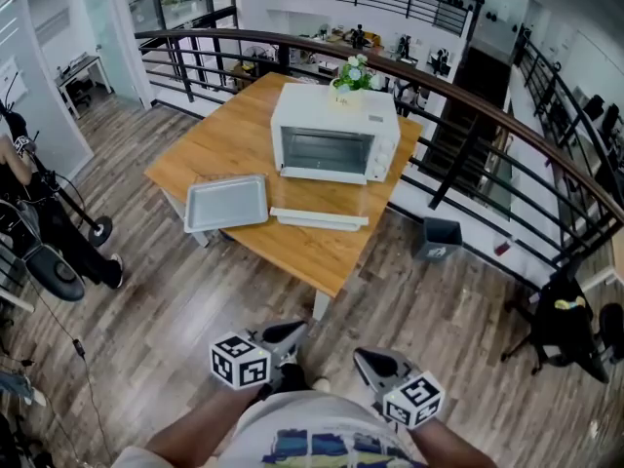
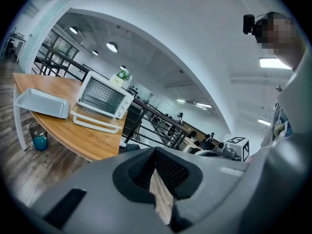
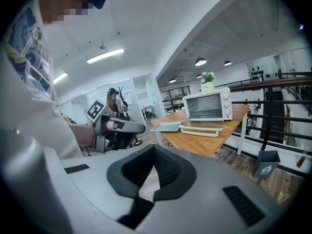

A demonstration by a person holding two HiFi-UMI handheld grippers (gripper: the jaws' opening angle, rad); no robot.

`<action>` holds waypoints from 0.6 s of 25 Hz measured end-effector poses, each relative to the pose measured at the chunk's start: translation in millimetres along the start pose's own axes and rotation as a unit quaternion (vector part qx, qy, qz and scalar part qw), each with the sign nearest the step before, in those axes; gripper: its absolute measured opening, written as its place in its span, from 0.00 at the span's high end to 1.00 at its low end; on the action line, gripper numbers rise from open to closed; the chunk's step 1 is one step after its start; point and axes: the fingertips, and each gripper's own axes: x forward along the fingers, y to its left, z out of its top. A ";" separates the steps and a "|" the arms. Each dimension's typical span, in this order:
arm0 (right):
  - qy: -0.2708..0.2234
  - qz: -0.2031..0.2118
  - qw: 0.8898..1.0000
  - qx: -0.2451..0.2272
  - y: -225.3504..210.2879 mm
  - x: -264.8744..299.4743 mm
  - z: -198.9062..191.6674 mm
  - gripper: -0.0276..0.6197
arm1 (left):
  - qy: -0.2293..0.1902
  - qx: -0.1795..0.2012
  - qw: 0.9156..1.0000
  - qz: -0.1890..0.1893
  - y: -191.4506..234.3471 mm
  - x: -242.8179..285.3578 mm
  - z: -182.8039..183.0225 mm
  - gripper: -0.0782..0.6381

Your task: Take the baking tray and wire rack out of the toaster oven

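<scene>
The white toaster oven [image 1: 333, 136] stands on the wooden table [image 1: 292, 247] with its glass door shut. The grey baking tray [image 1: 226, 203] lies flat on the table to the oven's left front. A pale wire rack [image 1: 319, 218] lies on the table just in front of the oven. Both also show in the left gripper view: tray [image 2: 41, 103], rack [image 2: 95, 122], oven [image 2: 103, 97]. My left gripper [image 1: 291, 333] and right gripper [image 1: 370, 361] are held close to my body, well back from the table. Both are shut with nothing in them.
A potted plant [image 1: 353, 74] sits on top of the oven. A dark railing [image 1: 468, 96] runs behind and to the right of the table, and a grey bin [image 1: 438, 238] stands by it. A person [image 1: 34, 198] with equipment is at the far left.
</scene>
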 end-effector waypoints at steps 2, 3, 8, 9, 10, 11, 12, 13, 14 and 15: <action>0.002 -0.002 1.000 0.001 -0.9 -0.3 -0.4 0.95 | 0.000 -0.001 1.000 0.000 0.3 1.0 0.6 0.89; 0.001 -0.002 1.000 0.001 -0.9 -0.5 -0.4 0.95 | 0.000 0.000 1.000 0.000 -0.1 1.4 0.7 0.89; -0.005 0.001 1.000 0.000 2.7 -0.1 2.2 0.95 | 0.004 0.003 1.000 0.001 -1.9 0.3 -1.2 0.89; -0.004 0.001 1.000 -0.001 2.8 0.0 1.8 0.95 | 0.004 0.002 1.000 0.001 -2.2 0.2 -1.5 0.89; -0.002 0.002 1.000 -0.002 2.9 0.1 1.0 0.95 | 0.004 0.002 1.000 0.002 -2.5 0.1 -2.1 0.89; -0.001 0.004 1.000 -0.003 3.4 0.4 0.3 0.95 | 0.004 0.001 1.000 0.003 -2.4 -0.2 -3.1 0.89; -0.003 0.006 1.000 -0.005 4.0 0.8 -0.2 0.95 | 0.005 0.001 1.000 0.004 -2.0 -0.7 -4.4 0.89; -0.004 0.008 1.000 -0.007 4.6 1.4 -0.5 0.95 | 0.006 0.000 1.000 0.005 -1.3 -1.0 -5.7 0.89; -0.005 0.009 1.000 -0.007 4.6 1.8 -1.1 0.95 | 0.007 -0.001 1.000 0.006 -0.5 -0.9 -6.6 0.89; -0.003 0.010 1.000 -0.007 4.3 2.0 -1.8 0.96 | 0.007 -0.002 1.000 0.007 0.2 -0.4 -7.0 0.89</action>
